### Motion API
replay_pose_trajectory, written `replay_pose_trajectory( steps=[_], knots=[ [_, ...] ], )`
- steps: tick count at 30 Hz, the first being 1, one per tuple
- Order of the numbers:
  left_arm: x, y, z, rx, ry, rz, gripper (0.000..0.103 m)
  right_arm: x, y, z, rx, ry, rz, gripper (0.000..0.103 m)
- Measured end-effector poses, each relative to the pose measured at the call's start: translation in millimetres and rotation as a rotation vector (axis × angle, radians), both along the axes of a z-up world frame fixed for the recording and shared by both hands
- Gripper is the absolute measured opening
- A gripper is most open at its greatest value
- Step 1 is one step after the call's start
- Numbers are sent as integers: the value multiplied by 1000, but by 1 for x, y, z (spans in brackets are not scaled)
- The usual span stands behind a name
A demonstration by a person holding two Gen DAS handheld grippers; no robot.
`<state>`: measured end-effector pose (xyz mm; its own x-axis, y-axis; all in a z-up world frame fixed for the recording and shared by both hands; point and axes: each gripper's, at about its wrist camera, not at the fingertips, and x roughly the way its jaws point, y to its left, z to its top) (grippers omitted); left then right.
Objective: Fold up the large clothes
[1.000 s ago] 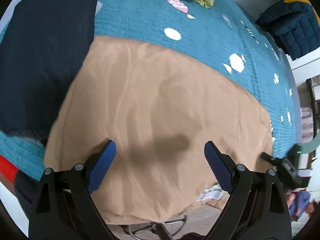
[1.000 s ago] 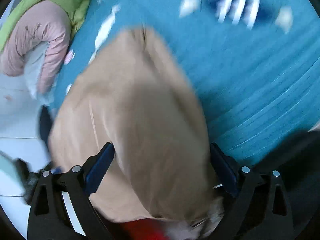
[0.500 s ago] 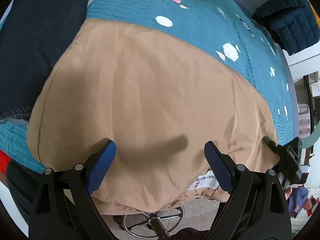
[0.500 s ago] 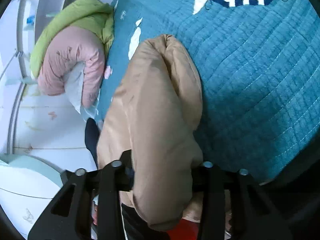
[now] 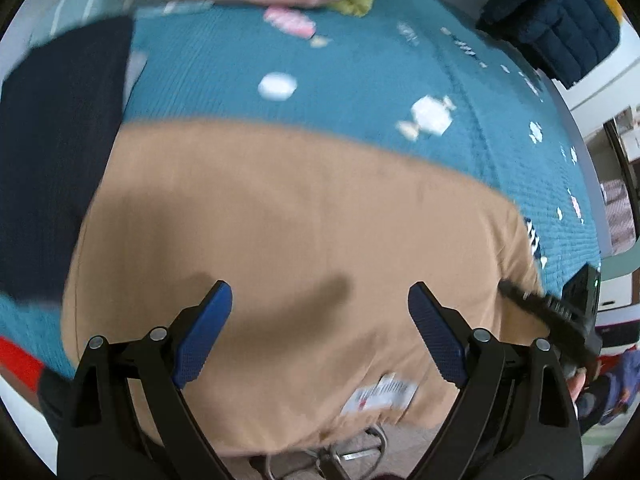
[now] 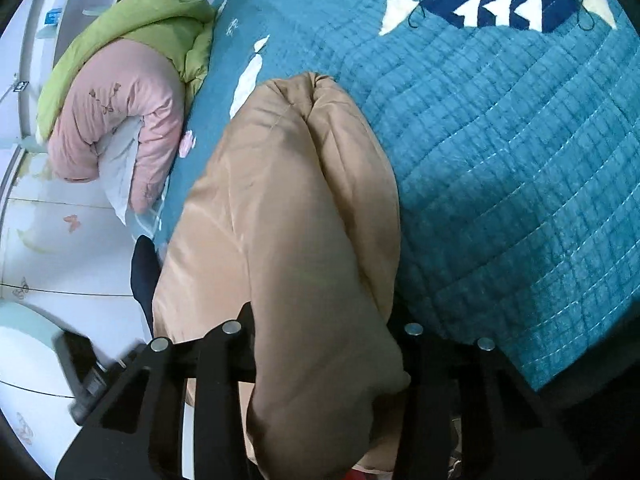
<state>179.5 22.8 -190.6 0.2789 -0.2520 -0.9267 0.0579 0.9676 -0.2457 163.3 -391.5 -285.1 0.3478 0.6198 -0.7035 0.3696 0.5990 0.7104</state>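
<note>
Supporting surface: a bed covered by a teal quilted spread [image 5: 360, 80] with stitched grid lines and sewn-on candy-shaped patches — white ones near the middle, one navy-and-white striped patch [image 6: 500, 2] in the right wrist view. Lying directly on it: a tan garment [image 5: 280, 220], spread broadly and overhanging the near edge; a dark navy garment [image 5: 52, 152] beside it; a pink padded quilt [image 6: 120, 120] and a green one [image 6: 132, 16] bundled together at the far end.

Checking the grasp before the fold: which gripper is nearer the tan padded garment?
Right. The right gripper is clamped on the tan padded garment; the left gripper hovers open above it.
</note>
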Motion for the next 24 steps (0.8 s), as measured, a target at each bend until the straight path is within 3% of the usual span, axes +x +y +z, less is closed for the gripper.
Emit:
replay_pose_trajectory(
  steps=[4,6,8,13,15,16,19,24],
  knots=[
    [38,-34,14,22,-37,-60,89,-4,-9,-8,58,19,-18,41],
    [55,-50,12,24,-5,-76,79,-4,-10,-9,63,23,-17,41],
    [68,-63,3,36,42,-97,77,-4,-9,-7,52,21,-10,42],
    [92,-79,-48,44,151,-91,59,-2,-11,-9,61,28,-3,44],
    [101,-79,-83,68,203,-66,58,0,-10,-9,65,24,4,47],
    [101,-79,-91,68,186,-59,58,4,-6,-8,58,23,9,49],
    [98,-87,-91,124,132,-82,58,8,1,-5,15,20,41,49],
    [80,-90,-69,171,191,-103,57,5,0,-6,10,23,32,46]
  ],
)
